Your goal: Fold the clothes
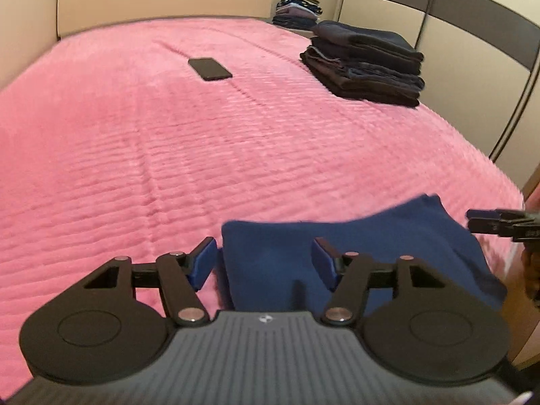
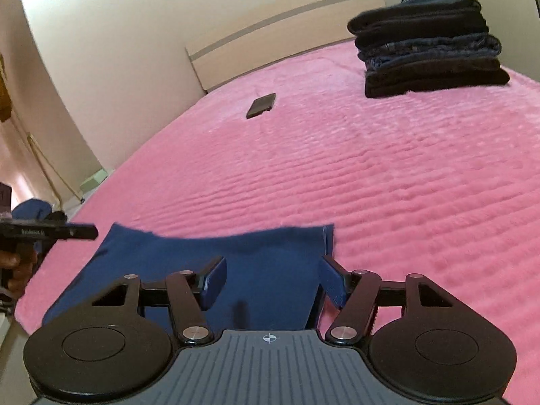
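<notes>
A blue folded garment (image 1: 354, 249) lies at the near edge of the pink bed cover (image 1: 202, 155). My left gripper (image 1: 265, 263) is open above the garment's left part, its left pad over the pink cover. In the right wrist view the same garment (image 2: 263, 256) lies under my open right gripper (image 2: 273, 283), whose right pad is at the garment's right edge. Neither gripper holds anything. The right gripper shows at the right edge of the left wrist view (image 1: 496, 224); the left gripper shows at the left edge of the right wrist view (image 2: 50, 231).
A stack of dark folded clothes (image 1: 368, 64) sits on the far right of the bed, also in the right wrist view (image 2: 432, 44). A black phone (image 1: 210, 69) lies mid-bed. Another clothes pile (image 1: 297, 10) stands beyond the bed. A wardrobe (image 1: 472, 33) is on the right.
</notes>
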A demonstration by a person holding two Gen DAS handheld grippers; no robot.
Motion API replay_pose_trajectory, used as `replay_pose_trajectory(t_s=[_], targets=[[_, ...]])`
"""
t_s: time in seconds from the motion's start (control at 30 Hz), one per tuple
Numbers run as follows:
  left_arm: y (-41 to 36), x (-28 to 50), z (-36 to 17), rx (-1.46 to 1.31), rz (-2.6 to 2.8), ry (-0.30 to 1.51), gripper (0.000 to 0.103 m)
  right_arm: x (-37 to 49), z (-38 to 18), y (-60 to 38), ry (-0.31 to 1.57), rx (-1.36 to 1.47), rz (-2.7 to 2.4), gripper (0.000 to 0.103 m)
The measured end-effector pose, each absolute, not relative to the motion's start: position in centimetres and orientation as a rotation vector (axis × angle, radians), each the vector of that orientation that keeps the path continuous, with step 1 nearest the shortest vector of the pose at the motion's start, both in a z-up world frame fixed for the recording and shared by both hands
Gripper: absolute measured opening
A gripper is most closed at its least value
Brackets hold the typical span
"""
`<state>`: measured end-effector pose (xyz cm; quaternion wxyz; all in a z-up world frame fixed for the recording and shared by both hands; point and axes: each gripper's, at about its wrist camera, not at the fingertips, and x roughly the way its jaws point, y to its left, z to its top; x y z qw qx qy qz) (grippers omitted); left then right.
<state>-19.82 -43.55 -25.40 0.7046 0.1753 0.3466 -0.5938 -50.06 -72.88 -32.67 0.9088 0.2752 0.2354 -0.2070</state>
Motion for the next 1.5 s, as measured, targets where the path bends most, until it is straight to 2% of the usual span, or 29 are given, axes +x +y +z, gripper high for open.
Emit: replay_pose_trajectory(t_s=[0.1,0.13,0.17,0.2,0.23,0.27,0.3,0.37,0.43,0.53,0.63,0.7,0.83,0.93,1.03,1.3,1.4,1.5], targets=[[-44.9,-18.6,-26.8,0.396,-1.319,0.802,0.048,-49.1,-33.6,-74.4,0.497,0.572,-0.441,0.064],[-45.2,-18.4,-27.2,0.400,-1.323,0.812,0.046,-48.9,-33.9,-74.8,0.501,0.575,-0.445,0.057],[-45.3,-18.3,-27.6,0.402,-1.325,0.821,0.039,-48.6,-34.1,-75.1,0.505,0.581,-0.444,0.050],[-45.3,-18.3,-27.9,0.399,-1.329,0.831,0.032,-48.5,-34.4,-75.3,0.513,0.589,-0.440,0.037],[-45.4,-18.3,-28.2,0.394,-1.337,0.839,0.030,-48.5,-34.6,-75.4,0.518,0.594,-0.435,0.018],[-45.4,-18.4,-28.4,0.394,-1.345,0.839,0.024,-48.6,-34.7,-75.6,0.522,0.599,-0.430,0.005],[-45.3,-18.6,-28.4,0.399,-1.351,0.833,0.016,-48.7,-34.6,-75.6,0.521,0.598,-0.435,0.002],[-45.3,-18.8,-28.6,0.408,-1.357,0.820,0.008,-49.0,-34.0,-75.4,0.508,0.583,-0.446,0.002],[-44.9,-19.1,-28.2,0.397,-1.365,0.802,0.004,-49.3,-32.8,-75.0,0.484,0.557,-0.454,0.001],[-44.0,-18.9,-26.8,0.298,-1.387,0.763,0.003,-49.1,-30.9,-75.3,0.460,0.500,-0.462,0.001],[-44.4,-18.3,-26.6,0.286,-1.373,0.751,0.003,-47.7,-32.3,-76.1,0.534,0.486,-0.473,0.001],[-45.4,-17.8,-28.4,0.336,-1.346,0.822,0.004,-47.0,-34.1,-76.6,0.592,0.499,-0.482,0.001],[-46.2,-17.2,-31.0,0.367,-1.314,0.884,0.007,-47.5,-35.0,-76.4,0.601,0.505,-0.485,0.002],[-46.0,-17.3,-30.5,0.376,-1.307,0.874,0.011,-48.2,-34.0,-76.0,0.607,0.497,-0.507,0.002],[-45.8,-17.5,-29.8,0.384,-1.285,0.854,0.021,-49.3,-32.3,-74.5,0.602,0.442,-0.535,0.004],[-42.6,-20.4,-25.9,0.411,-1.301,0.719,0.021,-48.3,-30.6,-68.6,0.585,0.439,-0.371,0.005],[-43.1,-21.9,-26.1,0.435,-1.367,0.735,0.021,-45.4,-31.2,-67.8,0.596,0.440,-0.308,0.005],[-45.0,-22.6,-28.4,0.555,-1.360,0.790,0.024,-41.4,-32.8,-68.3,0.668,0.432,-0.224,0.006]])
